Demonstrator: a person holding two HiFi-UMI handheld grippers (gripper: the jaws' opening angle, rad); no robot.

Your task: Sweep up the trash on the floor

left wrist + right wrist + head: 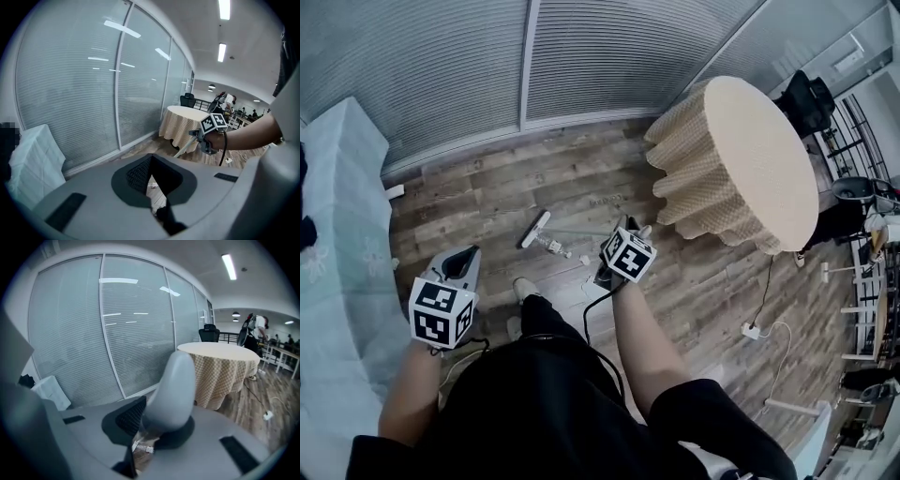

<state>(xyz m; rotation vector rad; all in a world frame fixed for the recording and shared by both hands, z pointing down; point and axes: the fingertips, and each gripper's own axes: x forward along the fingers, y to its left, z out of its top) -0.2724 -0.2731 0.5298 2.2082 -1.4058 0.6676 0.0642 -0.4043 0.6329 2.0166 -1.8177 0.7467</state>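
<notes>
— What's closest?
— The person's dark top, then both forearms. The left gripper hangs over the wood floor with its jaws apart and nothing between them.
— And the right gripper?
— Clamped on the broom by its handle. In its own view the grey handle end stands up between the jaws. The broom's white head lies on the floor ahead of the person.
— The trash?
— Small pale scraps on the floor, just beside the broom head, on the person's side. A round table with a checked cloth stands off to the right.
</notes>
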